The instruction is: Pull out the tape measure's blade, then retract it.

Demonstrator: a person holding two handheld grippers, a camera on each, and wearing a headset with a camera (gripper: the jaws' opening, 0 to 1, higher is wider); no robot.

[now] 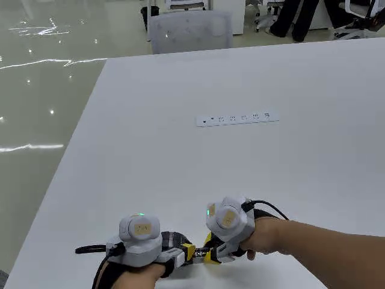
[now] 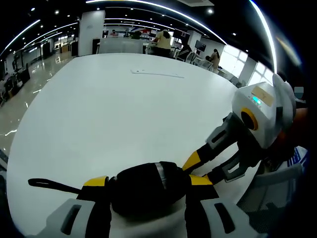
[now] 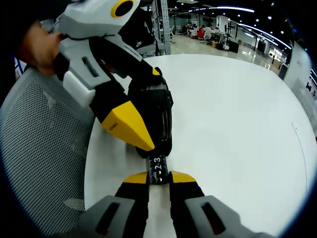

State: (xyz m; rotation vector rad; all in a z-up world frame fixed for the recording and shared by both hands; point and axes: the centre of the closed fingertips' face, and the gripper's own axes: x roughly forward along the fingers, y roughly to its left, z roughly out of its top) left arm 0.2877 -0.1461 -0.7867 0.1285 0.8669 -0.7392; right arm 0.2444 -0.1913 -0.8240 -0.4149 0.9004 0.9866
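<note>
A black tape measure point(image 2: 148, 191) sits gripped between the yellow-tipped jaws of my left gripper point(image 2: 148, 181), its black wrist strap point(image 2: 49, 185) trailing to the left. In the right gripper view the case point(image 3: 157, 111) lies on the white table, with a short length of blade point(image 3: 157, 168) marked "23" drawn out of it. My right gripper point(image 3: 158, 177) is shut on that blade end. In the head view both grippers meet at the table's near edge, the left gripper point(image 1: 180, 250) and right gripper point(image 1: 209, 253) almost touching.
A white power strip point(image 1: 237, 118) lies mid-table, beyond the grippers. A grey mesh chair point(image 1: 189, 31) stands at the far edge. The table's left edge point(image 1: 72, 150) drops to a glossy floor. A mesh chair back point(image 3: 44, 148) is close by on the near side.
</note>
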